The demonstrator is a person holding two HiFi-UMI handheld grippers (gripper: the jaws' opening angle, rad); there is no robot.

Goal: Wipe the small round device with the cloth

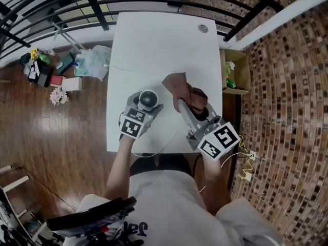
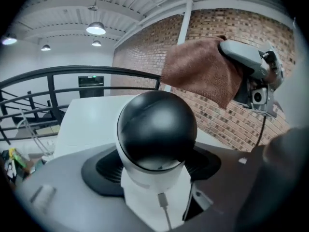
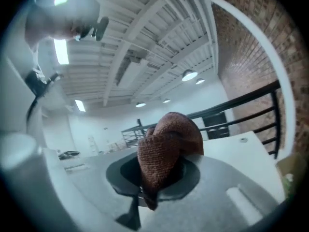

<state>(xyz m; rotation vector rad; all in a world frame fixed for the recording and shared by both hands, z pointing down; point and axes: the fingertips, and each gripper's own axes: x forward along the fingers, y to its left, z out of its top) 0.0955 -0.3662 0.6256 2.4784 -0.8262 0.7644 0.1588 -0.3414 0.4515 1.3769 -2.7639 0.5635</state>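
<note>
At the left, the left hand-held gripper (image 1: 146,109) is clamped on the small round device (image 1: 148,99), a glossy black ball on a short white base. The left gripper view shows the jaws standing wide, pressed on either side of that white base (image 2: 154,187), with the black dome above them left bare. The device sits over the near part of the white tabletop (image 1: 154,40) and seems to be held just off it. A thin white cable (image 2: 166,214) runs from the base towards the camera.

The device looks rigid and light. Its polished dome is likely slippery, so the base is the better place to hold it. The cable may tug if the device is turned far.

To the right, the brown woven cloth (image 1: 179,86) hangs near the device without touching it. The right hand-held gripper (image 1: 190,106) is closed on a bunched fold of it (image 3: 166,144). The cloth looks soft and limp, so the loose flap beyond the jaws (image 2: 203,71) should drape over the dome.
</note>
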